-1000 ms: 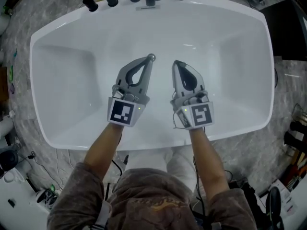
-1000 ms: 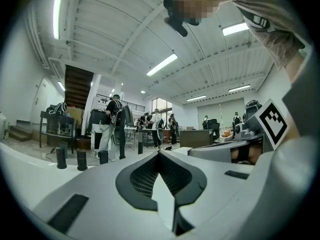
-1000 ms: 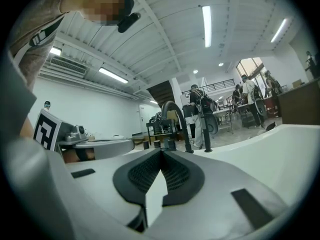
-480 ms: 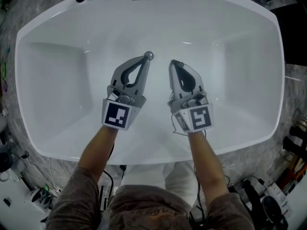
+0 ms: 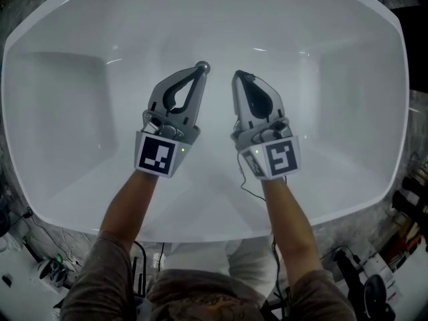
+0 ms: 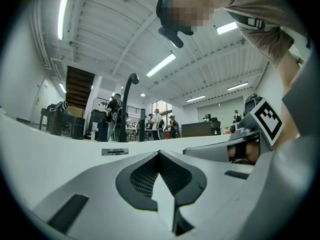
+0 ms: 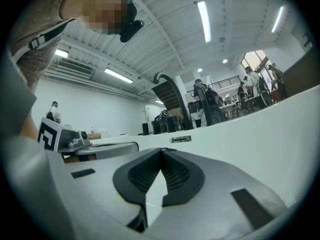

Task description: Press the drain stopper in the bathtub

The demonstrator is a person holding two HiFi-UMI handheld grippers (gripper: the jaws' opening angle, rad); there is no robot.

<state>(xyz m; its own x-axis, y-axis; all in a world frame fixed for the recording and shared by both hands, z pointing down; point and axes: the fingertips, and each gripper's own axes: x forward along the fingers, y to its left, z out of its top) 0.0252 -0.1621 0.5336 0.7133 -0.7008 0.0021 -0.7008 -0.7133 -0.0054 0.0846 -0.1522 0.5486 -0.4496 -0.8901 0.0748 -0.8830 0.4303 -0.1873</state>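
Head view: left tool [image 5: 198, 73] tip partly hides drain stopper [image 5: 203, 65]; right tool [image 5: 239, 77] beside; both closed, empty.

Wht ceiling [image 6: 115, 29] w/ strip lights [image 6: 161, 65], dark stairs [image 6: 79, 86], marbled floor [image 5: 60, 236]

Bathtub [image 5: 334, 79]: glossy white. Drain stopper [image 5: 203, 65]: shiny silver. Left gripper [image 5: 196, 73] and right gripper [image 5: 238, 77]: grey, with black-and-white square-patterned cubes. Sleeve [image 5: 100, 273]: brown.
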